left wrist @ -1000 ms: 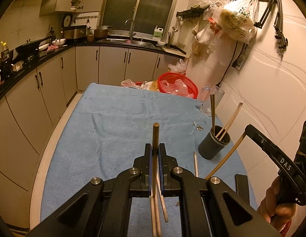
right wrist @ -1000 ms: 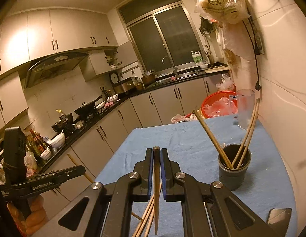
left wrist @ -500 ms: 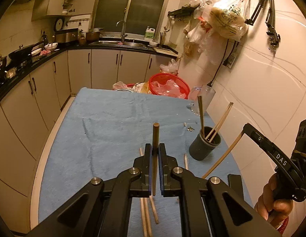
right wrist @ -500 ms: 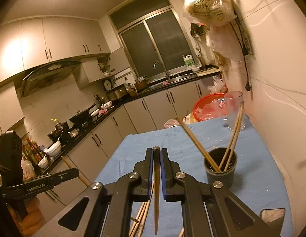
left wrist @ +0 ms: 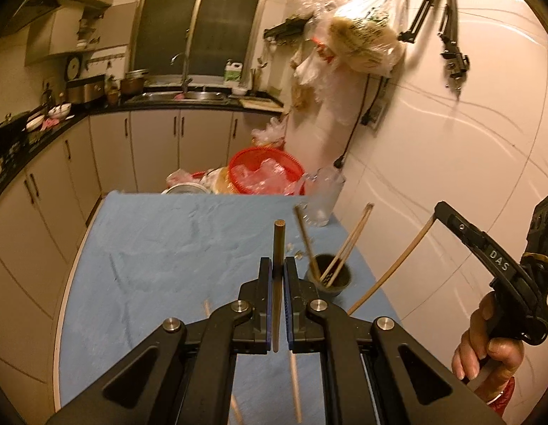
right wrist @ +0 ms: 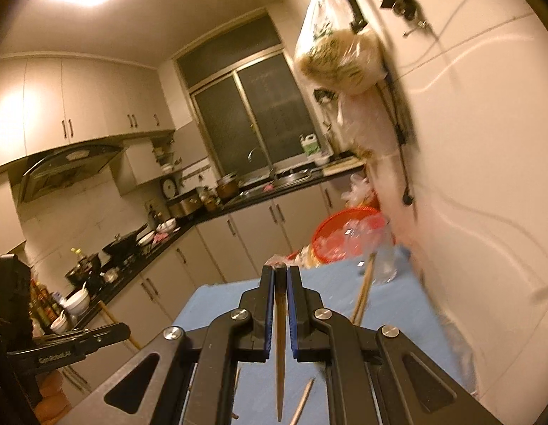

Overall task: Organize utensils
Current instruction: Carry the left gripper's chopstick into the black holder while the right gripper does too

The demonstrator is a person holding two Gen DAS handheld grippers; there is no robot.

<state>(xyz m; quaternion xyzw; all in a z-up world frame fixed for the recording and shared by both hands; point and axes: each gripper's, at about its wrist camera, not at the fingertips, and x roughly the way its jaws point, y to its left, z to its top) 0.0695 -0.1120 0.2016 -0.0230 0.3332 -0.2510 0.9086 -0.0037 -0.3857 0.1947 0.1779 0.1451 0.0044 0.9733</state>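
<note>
Lifting off the tabletop (left wrist: 150, 248), one chopstick (left wrist: 277, 283) is clamped in the left hand-held gripper (left wrist: 278, 265), another (right wrist: 279, 336) in the right hand-held gripper (right wrist: 280, 272); ahead of both, the holder (left wrist: 329, 278) has drawn nearer, so dropping in is judged next.

holder cup (left wrist: 329, 278) on table (left wrist: 160, 248), right side near wall | chopsticks (left wrist: 346, 244) in it (leaning) | basket (left wrist: 265, 173) behind | loose chopstick (left wrist: 295, 386) in front
</note>
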